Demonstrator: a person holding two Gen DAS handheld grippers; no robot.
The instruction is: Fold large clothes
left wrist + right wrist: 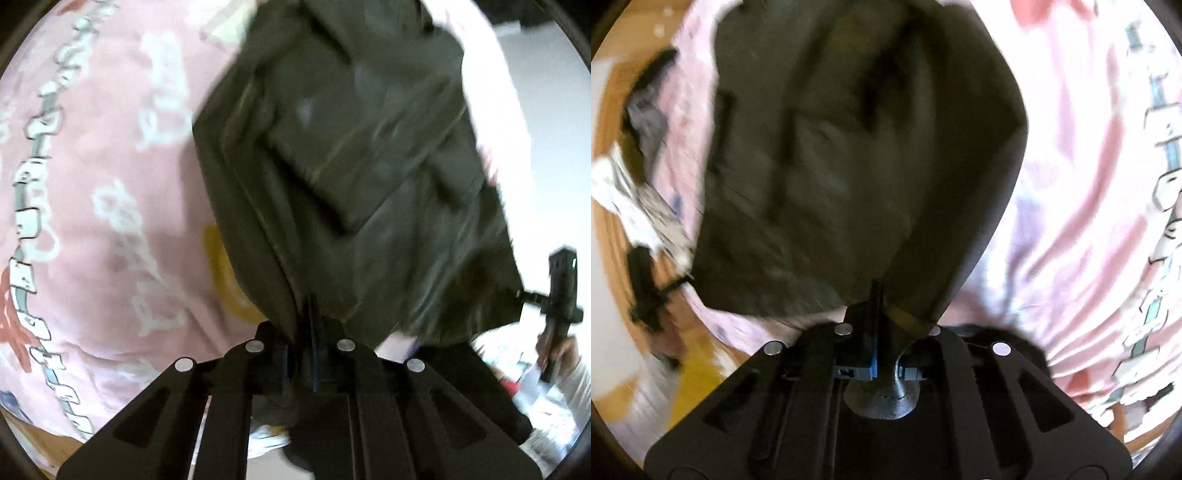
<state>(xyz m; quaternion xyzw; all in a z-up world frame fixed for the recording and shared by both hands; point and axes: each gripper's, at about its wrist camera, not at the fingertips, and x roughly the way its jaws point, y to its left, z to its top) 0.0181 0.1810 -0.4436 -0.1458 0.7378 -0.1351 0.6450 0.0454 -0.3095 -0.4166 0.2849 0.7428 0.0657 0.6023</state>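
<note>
A large dark olive garment [354,162] hangs stretched over a pink printed bedsheet [96,192]. My left gripper [308,306] is shut on one bunched edge of it. In the right wrist view the same dark garment [849,155] spreads away from my right gripper [879,295], which is shut on another edge of it. A tan label or hem strip [908,319] shows at that pinch. The right gripper also shows in the left wrist view [561,295], held by a hand at the far right. Both views are motion-blurred.
The pink sheet [1089,184] with a cartoon pattern covers the bed. A wooden floor [613,258] with scattered papers and dark items [642,199] lies to the left in the right wrist view. A pale wall [535,92] stands at upper right.
</note>
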